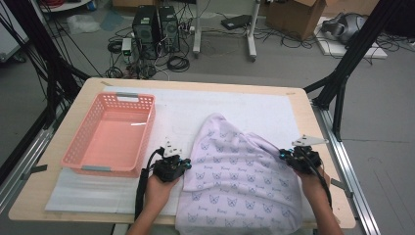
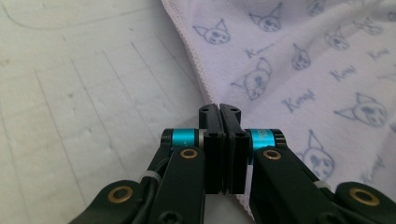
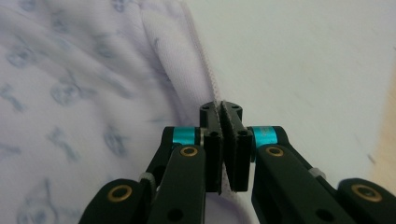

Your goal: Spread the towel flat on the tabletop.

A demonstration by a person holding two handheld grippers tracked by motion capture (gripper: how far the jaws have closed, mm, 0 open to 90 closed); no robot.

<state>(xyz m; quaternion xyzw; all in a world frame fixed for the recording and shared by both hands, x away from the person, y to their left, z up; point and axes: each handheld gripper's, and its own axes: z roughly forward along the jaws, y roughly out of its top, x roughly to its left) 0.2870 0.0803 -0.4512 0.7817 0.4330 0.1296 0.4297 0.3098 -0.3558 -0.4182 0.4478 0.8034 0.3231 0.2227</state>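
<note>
Across the tabletop (image 1: 303, 105) toward five o'clock lay the cat-print cloth (image 1: 235, 181); left gripper (image 1: 185, 164) clamped on its nine o'clock hem, right gripper (image 1: 284, 155) pinching the three o'clock hem, long axis running twelve to six.

The table (image 1: 58, 196) is light wood with round corners, and a big white mat (image 1: 235, 105) covers most of its top. Black metal poles (image 1: 352, 54) lean up on both sides of it. Silver rails (image 1: 350, 171) run along its edges. The floor (image 1: 381, 127) is grey and smooth. Behind the table stand two black computer boxes (image 1: 156, 29) side by side, and lots of black wires (image 1: 176, 61) curl around them — a real tangle. Two white legs of a stand (image 1: 225, 32) rest on the floor near them. A brown cardboard box (image 1: 296, 17) sits at the back, with a flat white board (image 1: 352, 46) just beside it. The light is soft and even.
</note>
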